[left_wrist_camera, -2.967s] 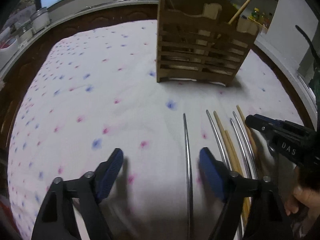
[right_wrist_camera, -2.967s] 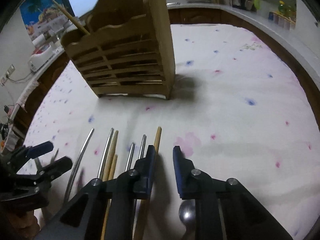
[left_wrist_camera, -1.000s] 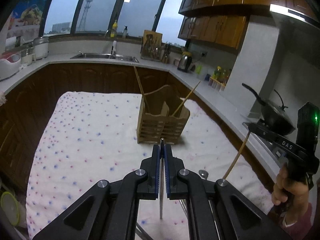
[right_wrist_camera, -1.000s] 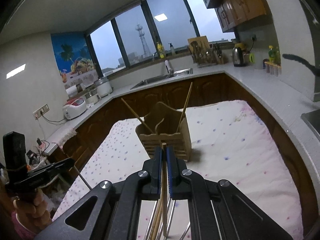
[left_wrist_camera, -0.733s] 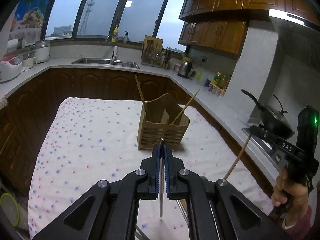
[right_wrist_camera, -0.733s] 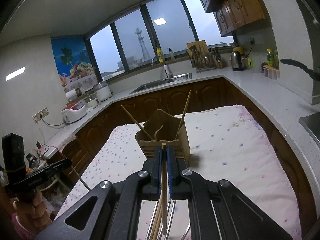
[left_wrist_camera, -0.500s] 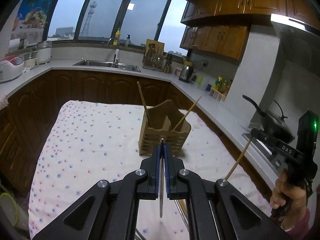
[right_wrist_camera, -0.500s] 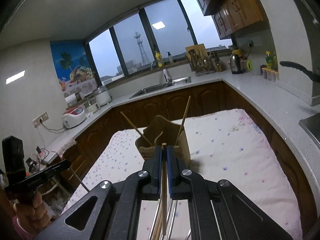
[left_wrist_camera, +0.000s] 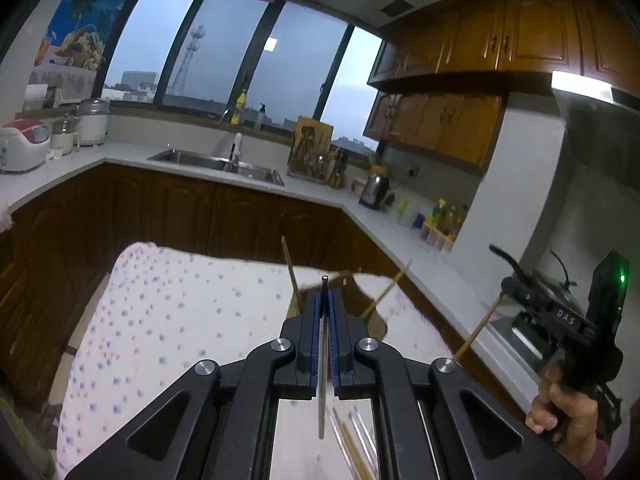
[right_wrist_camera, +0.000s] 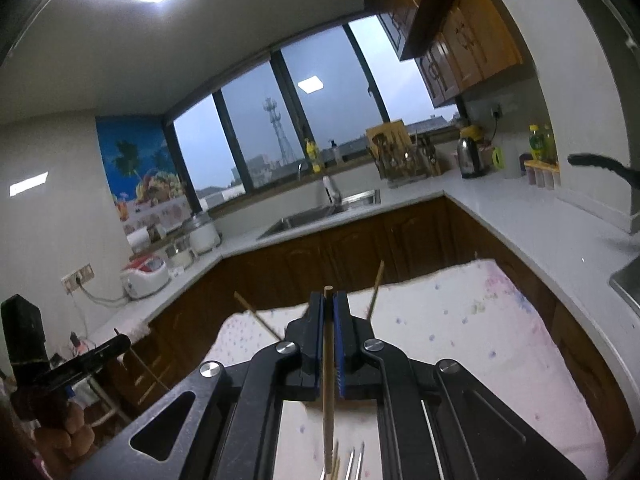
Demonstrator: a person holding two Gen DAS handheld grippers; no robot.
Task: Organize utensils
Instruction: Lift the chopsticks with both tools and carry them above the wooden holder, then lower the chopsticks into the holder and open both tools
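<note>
My left gripper (left_wrist_camera: 324, 300) is shut on a metal chopstick (left_wrist_camera: 322, 400) and holds it upright, high above the table. My right gripper (right_wrist_camera: 328, 312) is shut on a wooden chopstick (right_wrist_camera: 328, 392), also upright and raised. The wooden utensil holder (left_wrist_camera: 370, 312) is mostly hidden behind my left gripper; two wooden sticks (left_wrist_camera: 289, 266) poke out of it. In the right wrist view only those sticks (right_wrist_camera: 376, 288) show above the fingers. More metal and wooden chopsticks (left_wrist_camera: 352, 440) lie on the cloth below. My right gripper also shows in the left wrist view (left_wrist_camera: 520, 292).
The table carries a white cloth with coloured dots (left_wrist_camera: 180, 320). Dark wooden cabinets (left_wrist_camera: 180, 208) and a grey counter with a sink (left_wrist_camera: 216, 164) run behind it. A black pan (left_wrist_camera: 532, 280) sits at the right. A kettle (right_wrist_camera: 470, 156) stands on the counter.
Both grippers closed on chopsticks that lay on the cloth and lifted them high. Over the last second both views have tilted upward, so the holder has sunk behind the fingers.
</note>
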